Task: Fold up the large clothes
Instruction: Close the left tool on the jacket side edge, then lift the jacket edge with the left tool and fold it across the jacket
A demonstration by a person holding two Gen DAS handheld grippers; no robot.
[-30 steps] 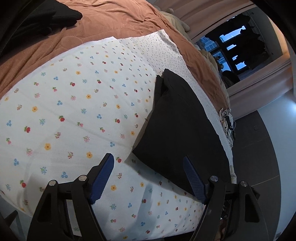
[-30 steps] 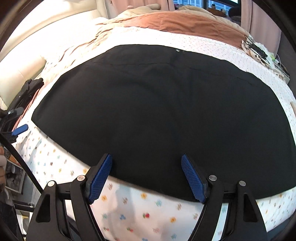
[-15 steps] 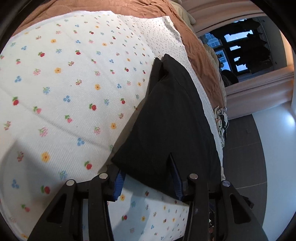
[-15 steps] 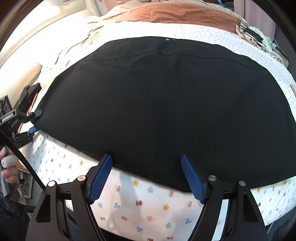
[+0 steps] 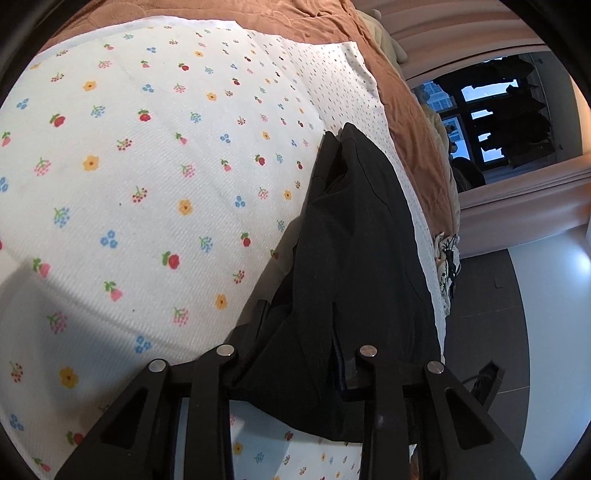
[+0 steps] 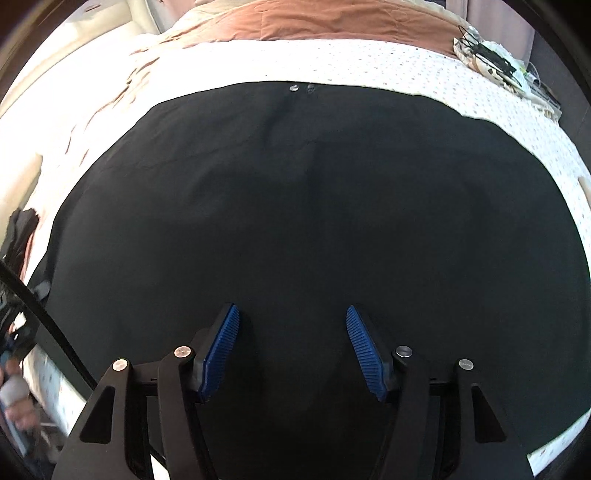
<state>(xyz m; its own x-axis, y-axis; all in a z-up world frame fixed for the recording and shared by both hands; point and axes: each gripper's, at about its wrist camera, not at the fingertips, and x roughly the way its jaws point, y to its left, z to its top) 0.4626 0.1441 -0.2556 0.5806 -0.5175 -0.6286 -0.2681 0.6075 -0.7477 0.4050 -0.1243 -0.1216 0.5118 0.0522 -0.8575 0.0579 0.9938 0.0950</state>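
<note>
A large black garment (image 5: 354, 240) lies flat on a floral sheet (image 5: 147, 184) that covers the bed. My left gripper (image 5: 299, 325) is at the garment's near corner. Its jaws are closing, and the bunched black cloth between them hides most of both pads. In the right wrist view the same garment (image 6: 295, 203) fills the frame, with two small snaps (image 6: 294, 88) at its far edge. My right gripper (image 6: 291, 312) hovers over the cloth inside its near edge. Its jaws are closing, the blue pads (image 6: 221, 350) still stand apart, and nothing is pinched between them.
A brown blanket (image 5: 295, 22) covers the far part of the bed. Cables and small clutter (image 6: 491, 62) lie at the bed's far right corner. Dark floor (image 5: 480, 295) and a window (image 5: 491, 110) are to the right. A person's hand (image 6: 14, 391) shows at the left edge.
My left gripper moved forward onto the garment's corner and its jaws narrowed around the cloth. My right gripper moved from the garment's near edge to over the cloth, and its jaws narrowed a little.
</note>
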